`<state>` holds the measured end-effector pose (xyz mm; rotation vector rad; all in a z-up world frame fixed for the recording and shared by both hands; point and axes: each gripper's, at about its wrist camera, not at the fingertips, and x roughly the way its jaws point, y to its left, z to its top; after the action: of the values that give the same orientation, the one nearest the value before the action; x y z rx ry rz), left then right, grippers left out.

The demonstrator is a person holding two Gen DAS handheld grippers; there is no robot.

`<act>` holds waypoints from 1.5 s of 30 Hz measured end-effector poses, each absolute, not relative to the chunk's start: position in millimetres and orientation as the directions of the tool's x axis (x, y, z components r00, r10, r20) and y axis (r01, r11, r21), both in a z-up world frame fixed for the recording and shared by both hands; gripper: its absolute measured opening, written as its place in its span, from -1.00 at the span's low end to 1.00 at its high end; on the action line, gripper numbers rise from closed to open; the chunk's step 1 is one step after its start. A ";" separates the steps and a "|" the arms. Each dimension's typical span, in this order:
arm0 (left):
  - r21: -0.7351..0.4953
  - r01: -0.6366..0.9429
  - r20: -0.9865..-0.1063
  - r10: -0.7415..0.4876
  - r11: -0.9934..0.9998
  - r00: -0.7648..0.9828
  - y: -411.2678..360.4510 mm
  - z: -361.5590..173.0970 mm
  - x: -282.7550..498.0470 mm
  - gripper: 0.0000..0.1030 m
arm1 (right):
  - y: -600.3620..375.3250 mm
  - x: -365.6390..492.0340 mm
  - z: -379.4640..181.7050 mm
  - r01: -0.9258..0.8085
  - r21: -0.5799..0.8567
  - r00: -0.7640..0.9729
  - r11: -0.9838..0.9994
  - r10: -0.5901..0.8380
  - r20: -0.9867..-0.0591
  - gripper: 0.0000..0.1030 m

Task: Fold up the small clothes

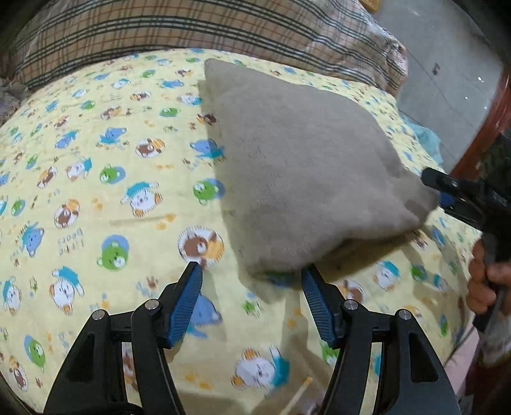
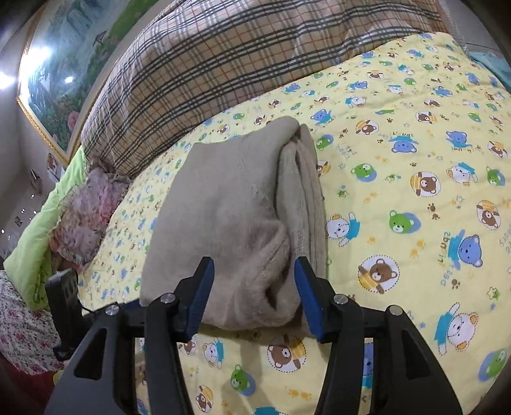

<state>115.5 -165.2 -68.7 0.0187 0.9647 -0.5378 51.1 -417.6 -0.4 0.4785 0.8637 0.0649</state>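
A folded beige fleece garment (image 1: 303, 159) (image 2: 230, 207) lies on the yellow bear-print sheet (image 1: 95, 159) (image 2: 415, 191). In the left wrist view my left gripper (image 1: 252, 268) stands open, its blue pads on either side of the garment's near corner without pressing it. In the right wrist view my right gripper (image 2: 254, 260) is open too; the garment's thick folded end lies between its fingers with small gaps at the pads. That right gripper (image 1: 436, 191) also shows at the garment's right corner in the left wrist view, held by a hand (image 1: 485, 277).
A plaid quilt (image 1: 191, 28) (image 2: 207, 64) is bunched along the far side of the bed. A pink fuzzy cloth (image 2: 86, 210) and a green blanket (image 2: 38, 230) lie at the left. The red wooden bed edge (image 1: 488, 121) and grey floor (image 1: 447, 48) are at the right.
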 end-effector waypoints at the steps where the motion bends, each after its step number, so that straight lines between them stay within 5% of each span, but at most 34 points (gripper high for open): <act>1: -0.182 0.428 -0.791 -0.391 0.885 0.471 -167.2 -69.6 118.7 0.26 | -416.7 50.8 -0.4 0.129 0.434 0.655 0.891 0.252 -0.712 0.04; 7: -0.178 0.324 -0.789 -0.332 0.929 0.517 -162.1 -70.0 129.7 0.29 | -402.9 58.1 -0.7 0.098 0.385 0.633 0.918 0.241 -0.736 -0.08; 9: -0.172 0.308 -0.786 -0.319 0.936 0.530 -159.6 -71.0 128.6 0.29 | -401.6 60.5 -6.6 0.106 0.381 0.615 0.918 0.241 -0.751 -0.74; 12: -0.173 0.299 -0.786 -0.314 0.939 0.532 -158.4 -71.2 130.5 0.30 | -404.7 61.4 -8.8 0.127 0.395 0.608 0.910 0.243 -0.756 -0.83; 17: -0.170 0.306 -0.782 -0.317 0.937 0.537 -160.2 -69.5 127.2 0.33 | -416.5 33.4 62.6 0.066 0.431 0.783 0.900 0.221 -0.581 -0.85; 25: -0.168 0.313 -0.788 -0.318 0.935 0.528 -159.4 -73.0 128.8 0.35 | -423.5 34.1 -2.6 0.189 0.284 0.663 0.940 0.091 -0.743 -0.86; 35: -0.142 0.336 -0.807 -0.305 0.931 0.505 -160.8 -72.6 127.4 0.40 | -426.2 50.3 -21.0 0.246 0.217 0.615 0.945 0.021 -0.789 -0.84; 39: -0.121 0.373 -0.823 -0.303 0.920 0.480 -153.7 -66.2 116.5 0.37 | -432.2 37.9 -7.9 0.273 0.253 0.632 0.928 0.025 -0.775 -0.43; 45: -0.237 0.381 -0.809 -0.399 0.894 0.433 -134.7 -43.8 119.4 0.42 | -434.1 33.1 30.1 0.254 0.290 0.717 0.923 0.022 -0.696 -0.34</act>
<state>119.4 -134.7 -43.8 -0.0195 1.0130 -0.4858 33.1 -434.1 30.1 0.3838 0.7645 -0.1320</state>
